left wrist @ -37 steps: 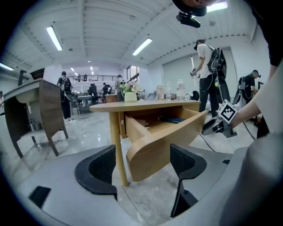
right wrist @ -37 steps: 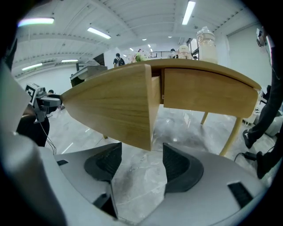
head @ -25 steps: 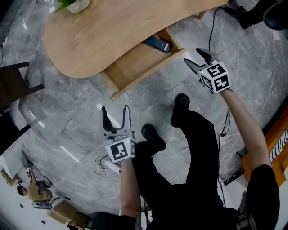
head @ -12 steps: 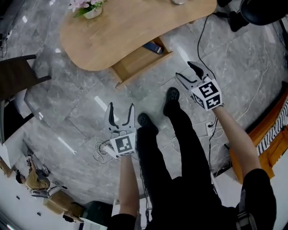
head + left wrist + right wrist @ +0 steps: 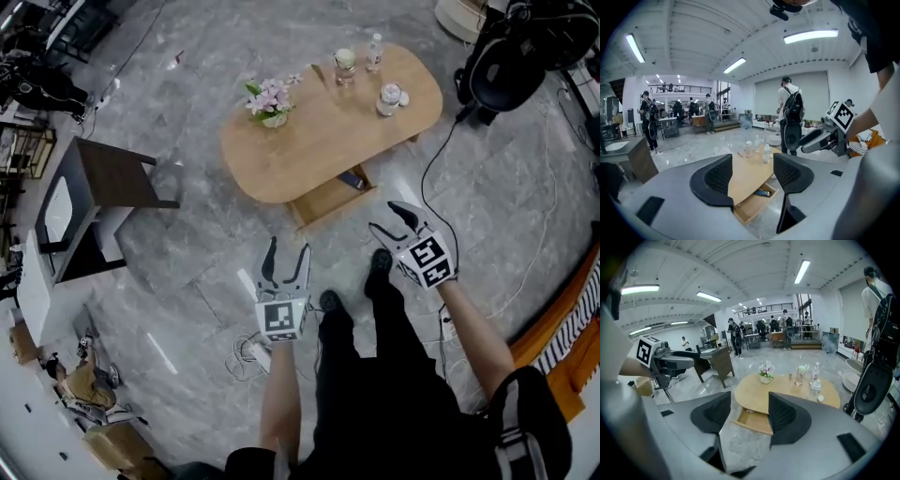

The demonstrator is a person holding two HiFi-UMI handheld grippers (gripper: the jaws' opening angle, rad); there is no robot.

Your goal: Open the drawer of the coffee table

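Observation:
The oval wooden coffee table (image 5: 319,141) stands ahead of me on the grey stone floor. Its drawer (image 5: 328,199) is pulled out on the near side, with a dark flat object (image 5: 352,179) lying inside. Both grippers hang in the air well short of the table and touch nothing. My left gripper (image 5: 287,255) is open and empty; its jaws have just been closing a little. My right gripper (image 5: 387,218) is open and empty too. The left gripper view frames the drawer (image 5: 757,204) between the pads, and the right gripper view shows the table (image 5: 787,390) with the drawer (image 5: 752,422).
A flower vase (image 5: 272,101), a bottle and glasses (image 5: 386,94) stand on the tabletop. A dark side table (image 5: 112,187) is at the left. Black equipment (image 5: 511,61) sits at the upper right, with a cable across the floor. My legs and shoes (image 5: 380,272) are below the grippers.
Both grippers have risen and pulled back from the table, which now looks smaller and farther off. The left jaws stand slightly narrower. The drawer stays pulled out.

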